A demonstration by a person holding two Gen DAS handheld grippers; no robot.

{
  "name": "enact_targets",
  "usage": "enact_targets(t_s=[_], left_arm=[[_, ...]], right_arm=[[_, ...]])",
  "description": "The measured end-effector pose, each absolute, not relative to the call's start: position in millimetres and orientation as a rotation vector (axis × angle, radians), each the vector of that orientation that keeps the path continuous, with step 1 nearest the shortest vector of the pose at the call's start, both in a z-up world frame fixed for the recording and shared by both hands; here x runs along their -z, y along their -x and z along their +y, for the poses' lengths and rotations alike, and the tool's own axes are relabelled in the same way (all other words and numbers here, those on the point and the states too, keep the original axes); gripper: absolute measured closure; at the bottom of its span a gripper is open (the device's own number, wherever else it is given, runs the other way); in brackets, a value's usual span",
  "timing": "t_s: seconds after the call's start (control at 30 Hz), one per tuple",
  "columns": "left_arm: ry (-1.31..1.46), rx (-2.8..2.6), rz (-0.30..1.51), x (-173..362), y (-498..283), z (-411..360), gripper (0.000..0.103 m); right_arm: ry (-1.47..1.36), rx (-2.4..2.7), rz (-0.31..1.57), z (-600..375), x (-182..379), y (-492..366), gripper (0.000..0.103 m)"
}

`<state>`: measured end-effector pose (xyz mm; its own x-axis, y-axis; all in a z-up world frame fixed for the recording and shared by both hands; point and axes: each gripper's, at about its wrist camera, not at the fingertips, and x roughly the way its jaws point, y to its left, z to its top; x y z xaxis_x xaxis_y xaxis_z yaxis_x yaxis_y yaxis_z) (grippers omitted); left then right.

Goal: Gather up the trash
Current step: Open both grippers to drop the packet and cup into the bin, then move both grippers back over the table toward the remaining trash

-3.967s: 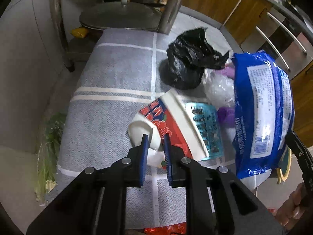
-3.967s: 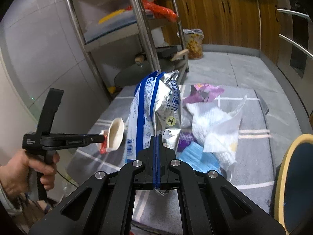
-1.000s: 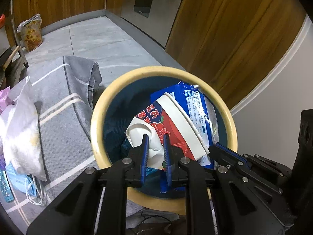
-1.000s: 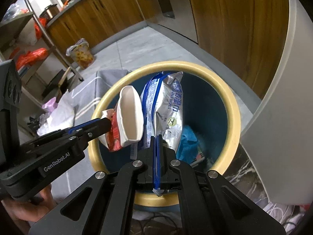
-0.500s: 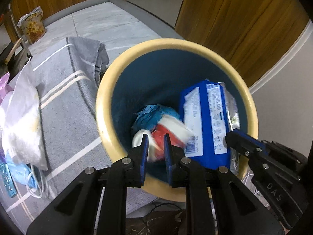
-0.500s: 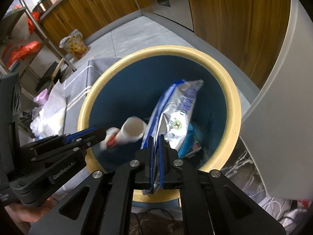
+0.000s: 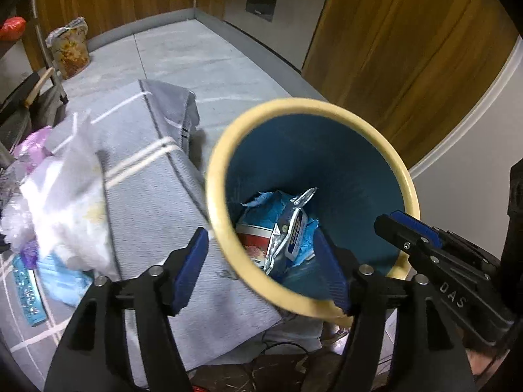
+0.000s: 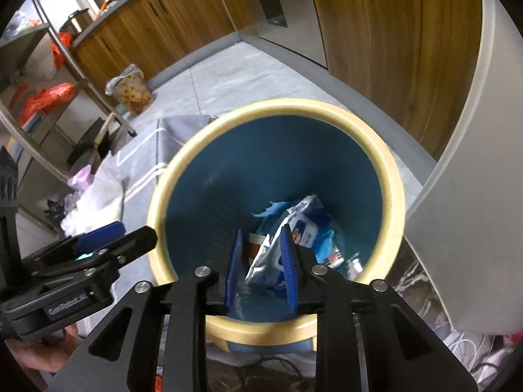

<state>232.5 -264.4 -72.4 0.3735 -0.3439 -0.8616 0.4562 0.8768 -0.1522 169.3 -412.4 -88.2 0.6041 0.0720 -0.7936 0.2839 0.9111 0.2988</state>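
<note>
Trash lies at the bottom of the bin (image 8: pixel 389 196), a round container with a cream rim and a blue inner wall: a silver and blue snack bag (image 8: pixel 284 245) on top, a red and white paper cup (image 7: pixel 251 240) under it and crumpled blue paper (image 7: pixel 271 201) behind. The print on the bag and cup is too small and blurred to read.

Both grippers hang over the bin's near rim, pointing down into it. The left gripper (image 7: pixel 266 266) has just been opening; its blue-padded jaws stand wide apart with nothing between them, one pad left of the rim and the other over the bin's mouth. The right gripper (image 8: pixel 261 268) has also just been opening; its jaws stand narrowly apart, clear of the bag below. White letters "DAS" show on the right gripper's body in the left wrist view. On the left gripper's body, seen from the right wrist, is white lettering that seems to read "GenRobot.AI", though blurred.

Left of the bin, a grey striped cloth (image 7: pixel 147 196) carries more rubbish: a white plastic bag (image 7: pixel 65 209), a purple wrapper (image 7: pixel 32 143) far left, and a light blue strip (image 7: pixel 27 289) near left.
</note>
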Motion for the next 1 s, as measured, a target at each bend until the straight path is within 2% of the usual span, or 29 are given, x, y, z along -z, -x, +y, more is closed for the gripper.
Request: enact_targets(t_s=[0.5,0.63,1.0], left_arm=[[-0.084,0.394,1.028,55.7,-244.0,-193.4,0.034],[-0.050,0.354,1.017,50.6,-247.6,-164.2,0.030],[0.092,0.205,1.014,45.0,-260.1,-65.3,0.030]], right_arm=[[-0.386,0.046,0.897,-382.7,74.4,-179.7,0.068],[-0.367,0.008,0.893,-366.9,71.0,-185.6,0.067],[-0.294,-0.128,0.905,-308.3,69.1,-197.4,0.061]])
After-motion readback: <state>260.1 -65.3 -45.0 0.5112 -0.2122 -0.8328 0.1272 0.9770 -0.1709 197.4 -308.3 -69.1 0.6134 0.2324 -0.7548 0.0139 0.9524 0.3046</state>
